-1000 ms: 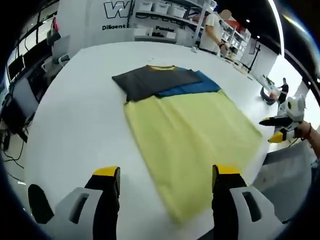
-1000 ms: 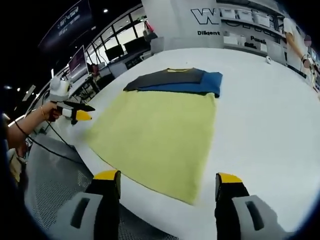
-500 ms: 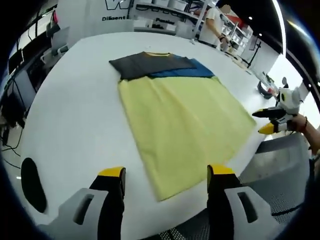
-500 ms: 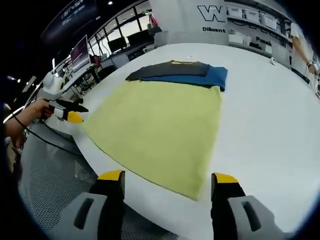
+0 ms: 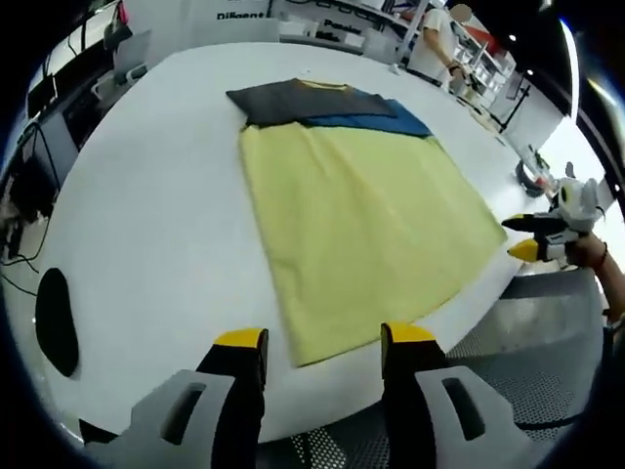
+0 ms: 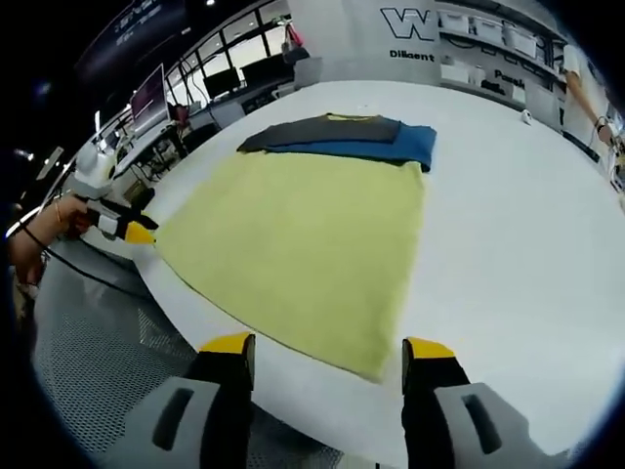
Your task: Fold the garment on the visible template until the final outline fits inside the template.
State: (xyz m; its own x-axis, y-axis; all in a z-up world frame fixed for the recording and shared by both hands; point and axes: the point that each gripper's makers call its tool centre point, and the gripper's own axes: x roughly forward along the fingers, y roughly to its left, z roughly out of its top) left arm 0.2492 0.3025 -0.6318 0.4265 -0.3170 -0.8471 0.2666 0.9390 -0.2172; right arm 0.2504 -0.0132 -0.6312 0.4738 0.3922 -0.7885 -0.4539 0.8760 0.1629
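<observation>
Both tools sit at the near hem corners of the yellow garment (image 5: 366,225), which lies flat mid-frame on the white surface (image 5: 146,215); the step in hand looks like the corner grasp before a fold. The left tool (image 5: 317,347) and right tool (image 6: 327,354) are both parted wide, holding nothing. Next, each should probably close on its corner and carry it toward the dark cloth (image 5: 293,100) and blue cloth (image 5: 376,119) at upper centre. A person (image 5: 439,44) stands far off, upper right; nothing blocks.
</observation>
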